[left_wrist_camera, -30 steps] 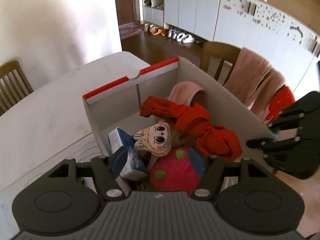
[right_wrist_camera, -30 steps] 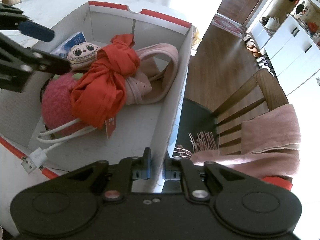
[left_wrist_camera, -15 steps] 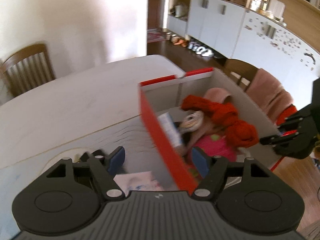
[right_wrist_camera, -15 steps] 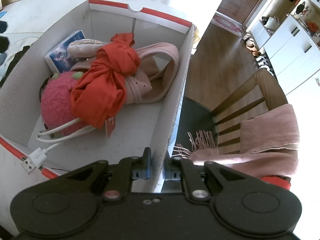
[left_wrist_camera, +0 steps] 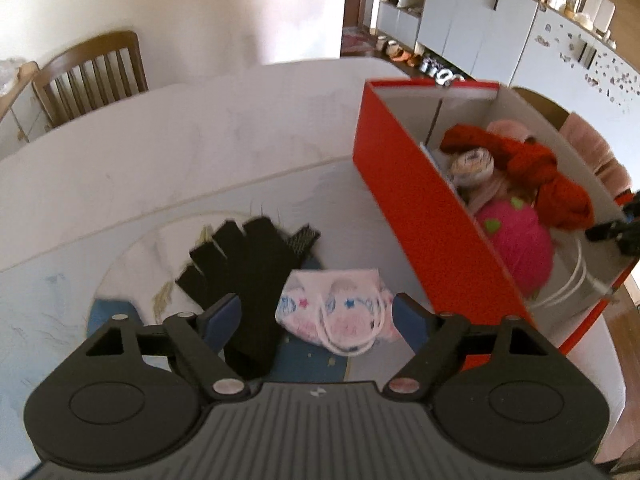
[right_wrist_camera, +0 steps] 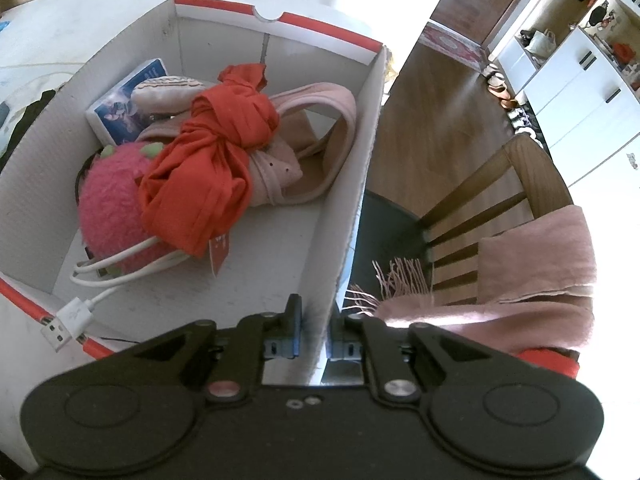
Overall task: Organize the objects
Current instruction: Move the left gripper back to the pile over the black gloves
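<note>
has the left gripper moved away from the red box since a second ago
Yes. The left gripper, jaws opening, swung from over the red box leftward to the black glove and pink pouch.

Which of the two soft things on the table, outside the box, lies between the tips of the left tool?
The pink printed pouch with white cords. The black fingerless glove lies beside it, under one tip.

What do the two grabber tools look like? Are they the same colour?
Yes, both match. The left tool is matte black plastic with a ribbed middle, two round discs at the sides, silver pivot screws and dark blue pads on its fingers. The right tool has the same black body, discs and screws, with dark bluish pads. No cables, hands or sleeves show.
</note>
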A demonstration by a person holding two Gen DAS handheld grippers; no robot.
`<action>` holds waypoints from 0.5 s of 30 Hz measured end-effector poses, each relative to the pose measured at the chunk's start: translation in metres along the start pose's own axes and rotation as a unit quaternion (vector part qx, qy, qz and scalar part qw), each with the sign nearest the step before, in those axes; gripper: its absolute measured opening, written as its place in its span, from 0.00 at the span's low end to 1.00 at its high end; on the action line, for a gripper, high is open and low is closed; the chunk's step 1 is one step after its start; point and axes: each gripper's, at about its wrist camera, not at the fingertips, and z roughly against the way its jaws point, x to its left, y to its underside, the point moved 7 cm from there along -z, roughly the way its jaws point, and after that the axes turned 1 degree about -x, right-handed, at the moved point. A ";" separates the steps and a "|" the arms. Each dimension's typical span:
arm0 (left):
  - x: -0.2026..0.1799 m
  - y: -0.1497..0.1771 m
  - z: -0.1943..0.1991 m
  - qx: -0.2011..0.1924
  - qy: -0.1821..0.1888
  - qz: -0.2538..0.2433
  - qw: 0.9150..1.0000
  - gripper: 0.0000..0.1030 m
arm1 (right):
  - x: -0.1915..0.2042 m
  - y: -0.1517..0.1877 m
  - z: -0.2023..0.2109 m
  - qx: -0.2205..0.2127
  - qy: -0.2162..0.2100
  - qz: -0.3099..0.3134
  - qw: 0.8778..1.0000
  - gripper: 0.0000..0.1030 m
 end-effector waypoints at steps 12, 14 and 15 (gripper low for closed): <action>0.038 0.034 -0.040 0.042 -0.046 0.017 0.998 0.80 | 0.000 0.000 -0.003 0.005 0.008 0.001 1.000 0.11; 0.045 0.039 -0.044 0.049 -0.050 0.021 0.997 0.80 | -0.001 0.000 -0.004 0.006 0.008 0.001 1.000 0.11; 0.048 0.040 -0.046 0.051 -0.052 0.022 0.997 0.80 | -0.001 0.000 -0.004 0.006 0.009 0.001 1.000 0.11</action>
